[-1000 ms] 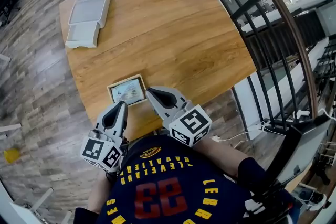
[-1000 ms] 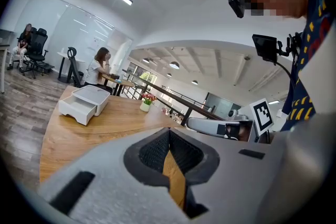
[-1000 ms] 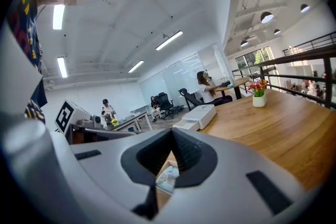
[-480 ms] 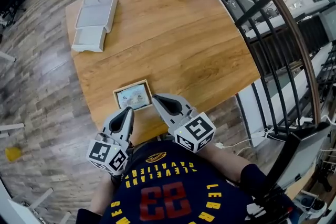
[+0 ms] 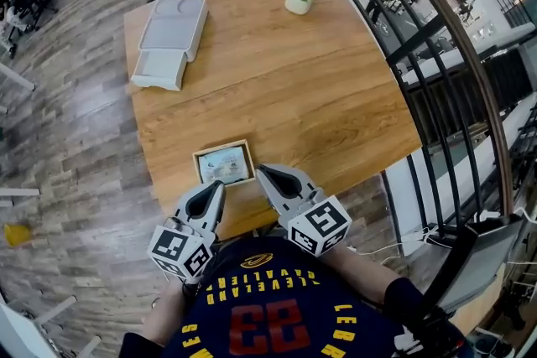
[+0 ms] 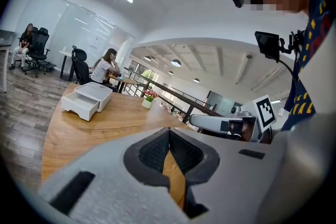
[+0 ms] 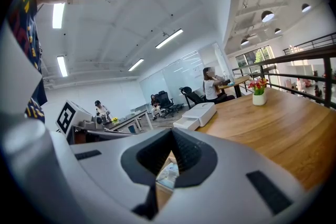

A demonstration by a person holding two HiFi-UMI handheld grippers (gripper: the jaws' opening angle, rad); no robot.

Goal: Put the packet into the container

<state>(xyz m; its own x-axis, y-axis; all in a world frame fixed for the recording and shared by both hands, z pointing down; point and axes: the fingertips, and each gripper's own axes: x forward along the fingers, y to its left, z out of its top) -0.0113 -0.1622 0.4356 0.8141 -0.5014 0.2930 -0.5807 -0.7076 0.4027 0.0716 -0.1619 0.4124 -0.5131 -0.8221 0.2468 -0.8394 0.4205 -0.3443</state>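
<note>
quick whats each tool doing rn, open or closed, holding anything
Left tool: closed, holding nothing.
Right tool: closed, holding nothing.

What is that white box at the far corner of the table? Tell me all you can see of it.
The white container looks like smooth plastic: a low rectangular box with rounded corners and a shallow recess in its top. Its drawer is pulled out at the near end, with nothing showing inside. It lies flat near the far left corner of the wooden table, touching nothing else.
</note>
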